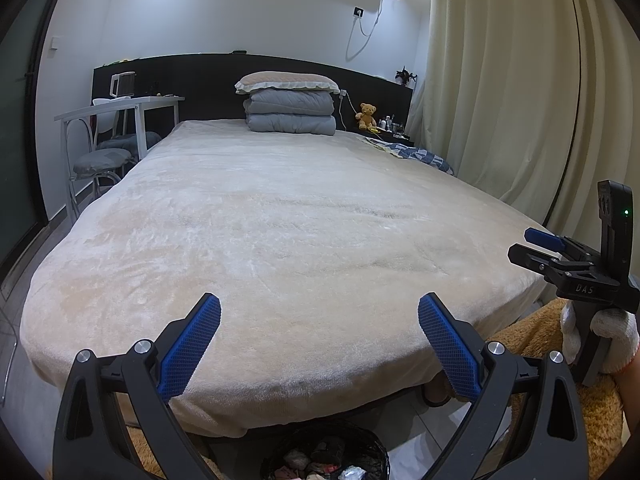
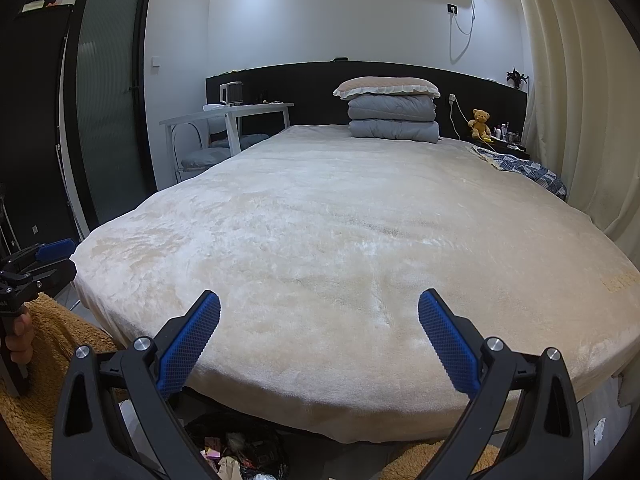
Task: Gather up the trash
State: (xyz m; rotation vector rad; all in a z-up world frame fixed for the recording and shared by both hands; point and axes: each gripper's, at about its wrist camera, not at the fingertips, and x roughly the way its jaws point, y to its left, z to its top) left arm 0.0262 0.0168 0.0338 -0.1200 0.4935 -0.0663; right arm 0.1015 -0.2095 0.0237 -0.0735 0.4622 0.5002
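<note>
A wide bed (image 1: 280,220) under a cream plush blanket (image 2: 340,240) filled both views, its foot end nearest the cameras. Cream curtains (image 1: 500,80) hung along its right side, and a black headboard (image 1: 200,80) ran across the far wall. At the head of the bed a folded grey quilt (image 1: 291,114) lay with a pillow (image 1: 286,82) stacked on top. A white desk (image 1: 120,108) with cushioned chairs (image 1: 102,160) stood to the left of the bed.

On the floor just below the foot of the bed sat a bin lined with a black trash bag (image 1: 326,456), holding crumpled scraps; it showed at the bottom edge of both views. A small teddy bear (image 1: 366,115) sat by the headboard on the right.

The left gripper (image 1: 319,316) hung over the bed's foot edge, its blue-padded fingers spread wide with nothing between them. The right gripper (image 2: 319,314) was likewise spread wide and empty, held beside it by a white-gloved hand (image 1: 600,332).
</note>
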